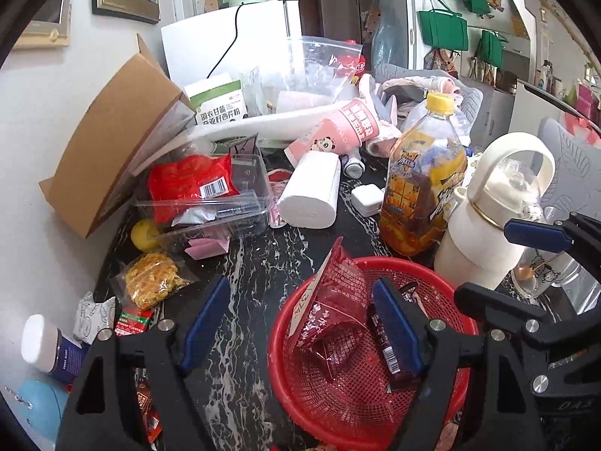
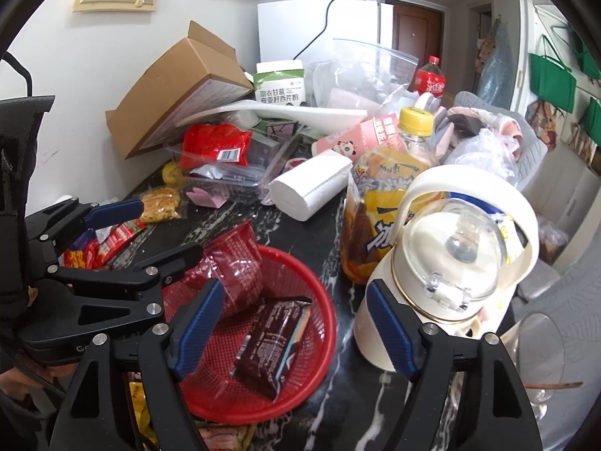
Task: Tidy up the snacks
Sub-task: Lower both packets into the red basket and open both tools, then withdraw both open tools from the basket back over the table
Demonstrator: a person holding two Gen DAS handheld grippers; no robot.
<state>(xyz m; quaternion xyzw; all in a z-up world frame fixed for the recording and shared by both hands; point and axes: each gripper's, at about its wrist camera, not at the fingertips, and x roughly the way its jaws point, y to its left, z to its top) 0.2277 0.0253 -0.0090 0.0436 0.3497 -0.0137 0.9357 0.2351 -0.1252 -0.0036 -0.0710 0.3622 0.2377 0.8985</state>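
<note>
Jaws of both grippers apart, empty; red basket (image 2: 323, 323) w/ 2 snack packets.

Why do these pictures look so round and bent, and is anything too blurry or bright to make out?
Both wrist views come through a fisheye lens: dark corners, and straight edges bow, like the white fridge in the right view. Daylight is even; the red basket and its packets read sharply in the left view. In the right view the clear lid of the cream bottle catches glare, and print on the far green pouch is too small to read.
</note>
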